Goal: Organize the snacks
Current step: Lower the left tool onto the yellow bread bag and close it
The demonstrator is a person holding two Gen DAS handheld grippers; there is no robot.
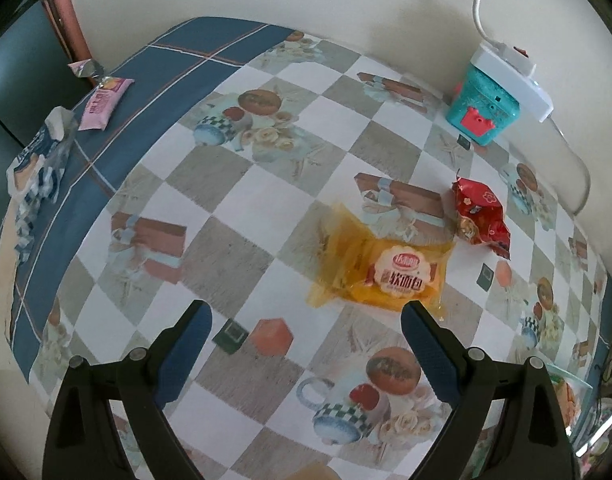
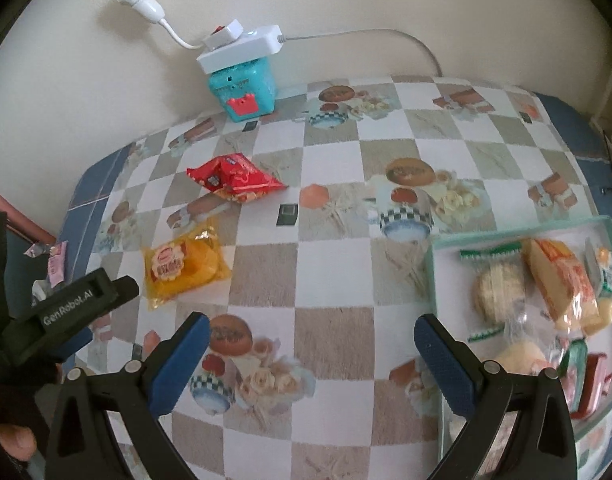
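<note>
Lying flat on the checked tablecloth [image 1: 265, 184], the yellow soft-bread packet [image 1: 386, 276] sits just ahead of the left gripper [image 1: 306, 312], whose blue-padded fingers [image 1: 187, 344] are spread wide with nothing between them; the packet's near edge is close to the right-hand finger, so it looks like the next thing to be picked up. In the right wrist view the same packet [image 2: 183, 268] lies left of centre, with the red snack bag [image 2: 233, 178] beyond it, near but not touching. The right gripper [image 2: 310, 328] is likewise wide apart and empty, hovering over bare cloth beside the clear tray [image 2: 434, 264], which already holds several wrapped cakes and biscuits; my guess is that the loose snacks belong there. To do the pick well, the left gripper should shift slightly to its right so the packet is centred, come down low, and close across the plump bread itself, not the thin crinkly film margin, which would probably slip or tear free. The wrapper is glossy and translucent, the contents soft and squashable, so a gentle squeeze seems enough. The red bag is puffy, creased foil with pointed corners. Farther off, a pink sachet [image 1: 101, 106] and a blue-and-white wrapper [image 1: 37, 160] lie on the cloth's blue border, and a teal box [image 1: 482, 108] carrying a white power strip [image 1: 514, 76] stands against the wall.
</note>
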